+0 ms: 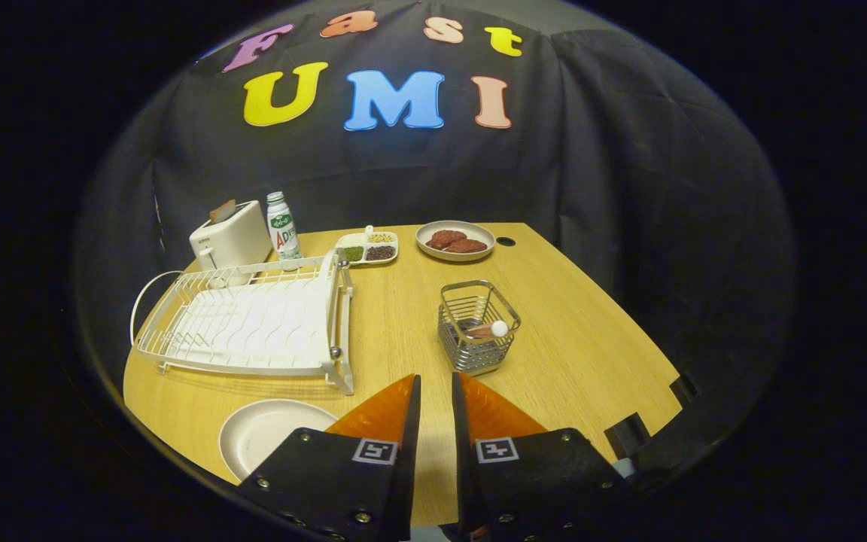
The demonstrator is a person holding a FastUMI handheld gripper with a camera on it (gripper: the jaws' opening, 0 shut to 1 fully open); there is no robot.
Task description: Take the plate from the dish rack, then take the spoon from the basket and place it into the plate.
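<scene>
A white plate [268, 433] lies flat on the wooden table [576, 339], just left of my fingers and in front of the white dish rack [245, 324], whose slots hold nothing. A wire basket [471, 354] stands a little ahead of my fingers, slightly to the right. The spoon [492, 329] leans inside it, its rounded white end poking over the rim. My gripper [436, 380] hovers above the table's near edge, open by a narrow gap, with nothing between its fingers.
At the back of the table stand a toaster [230, 237], a bottle [281, 228], a divided tray of grains [367, 247] and a plate of brown patties [454, 240]. Bare wood stretches right of the basket. A small round hole [506, 242] sits near the far edge.
</scene>
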